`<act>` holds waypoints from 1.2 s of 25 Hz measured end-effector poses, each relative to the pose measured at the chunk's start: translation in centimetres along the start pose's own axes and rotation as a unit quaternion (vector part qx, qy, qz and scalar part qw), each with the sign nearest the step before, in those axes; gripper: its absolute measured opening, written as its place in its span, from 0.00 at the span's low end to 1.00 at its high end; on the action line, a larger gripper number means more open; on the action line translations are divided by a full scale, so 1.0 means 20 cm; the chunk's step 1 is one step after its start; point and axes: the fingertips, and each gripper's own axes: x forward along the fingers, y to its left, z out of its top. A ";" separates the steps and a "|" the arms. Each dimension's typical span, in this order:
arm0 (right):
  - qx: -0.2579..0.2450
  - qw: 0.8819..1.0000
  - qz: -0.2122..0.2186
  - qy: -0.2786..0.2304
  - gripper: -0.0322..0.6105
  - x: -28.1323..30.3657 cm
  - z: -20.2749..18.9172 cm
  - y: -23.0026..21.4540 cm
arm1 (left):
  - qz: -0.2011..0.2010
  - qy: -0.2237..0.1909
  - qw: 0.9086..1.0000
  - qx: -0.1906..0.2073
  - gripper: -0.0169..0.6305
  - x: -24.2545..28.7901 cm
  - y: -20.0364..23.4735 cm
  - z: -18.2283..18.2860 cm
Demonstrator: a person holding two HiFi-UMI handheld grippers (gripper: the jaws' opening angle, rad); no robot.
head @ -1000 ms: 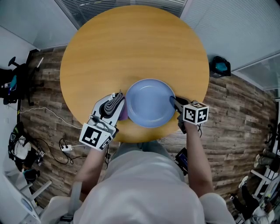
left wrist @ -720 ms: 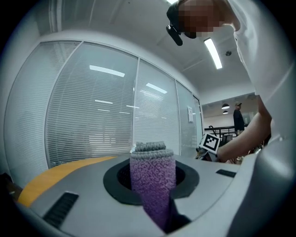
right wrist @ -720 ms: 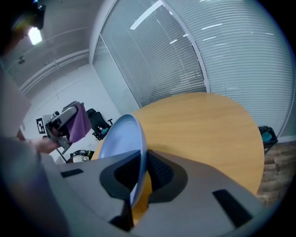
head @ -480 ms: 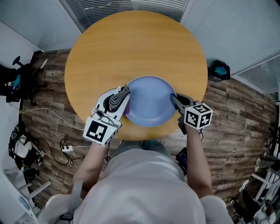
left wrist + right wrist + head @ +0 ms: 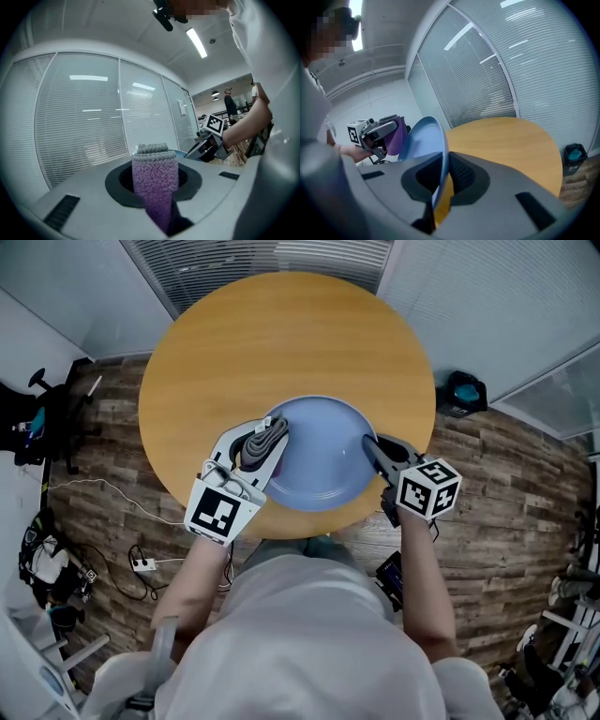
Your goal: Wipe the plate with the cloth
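A light blue plate (image 5: 319, 451) is held up above the round wooden table (image 5: 281, 343), tilted on edge. My right gripper (image 5: 373, 454) is shut on the plate's right rim, which runs between its jaws as a thin blue edge (image 5: 440, 154). My left gripper (image 5: 274, 435) is shut on a folded cloth (image 5: 154, 180), purple with a grey edge, at the plate's left rim. In the right gripper view the left gripper (image 5: 377, 133) with the purple cloth (image 5: 396, 136) shows just beyond the plate (image 5: 422, 138).
The table stands on a wood-plank floor (image 5: 506, 484). White blinds and glass walls (image 5: 525, 61) surround it. A dark bag (image 5: 459, 390) lies on the floor at the right, and cables and gear (image 5: 47, 559) at the left.
Both grippers have risen, lifting the plate off the table. The left gripper with the cloth has shifted right, up onto the plate's left rim.
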 end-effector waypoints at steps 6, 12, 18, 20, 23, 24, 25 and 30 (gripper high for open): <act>-0.018 1.000 -0.003 -0.004 0.10 -0.06 0.07 0.00 | 0.001 0.000 0.999 0.053 0.14 0.06 -0.04 0.09; -0.009 1.000 0.002 -0.012 0.10 -0.10 0.09 0.02 | 0.025 0.016 0.995 0.090 0.14 0.12 -0.04 0.13; -0.017 1.000 0.011 -0.007 0.10 -0.09 0.13 0.02 | 0.022 0.066 0.990 0.127 0.14 0.22 -0.02 0.08; -0.018 1.000 0.018 -0.004 0.10 -0.10 0.13 0.01 | 0.016 0.081 0.990 0.118 0.14 0.25 -0.02 0.04; -0.021 0.999 0.025 0.004 0.11 -0.10 0.12 0.01 | 0.010 0.101 0.989 0.105 0.14 0.29 -0.01 -0.02; -0.022 0.999 0.026 0.007 0.11 -0.10 0.12 0.00 | 0.009 0.106 0.989 0.105 0.14 0.30 -0.01 -0.04; -0.023 0.999 0.026 0.009 0.11 -0.09 0.13 0.00 | 0.008 0.111 0.988 0.107 0.14 0.31 -0.01 -0.05; -0.021 0.999 0.026 0.018 0.11 -0.07 0.13 0.01 | 0.002 0.127 0.984 0.128 0.14 0.33 -0.02 -0.09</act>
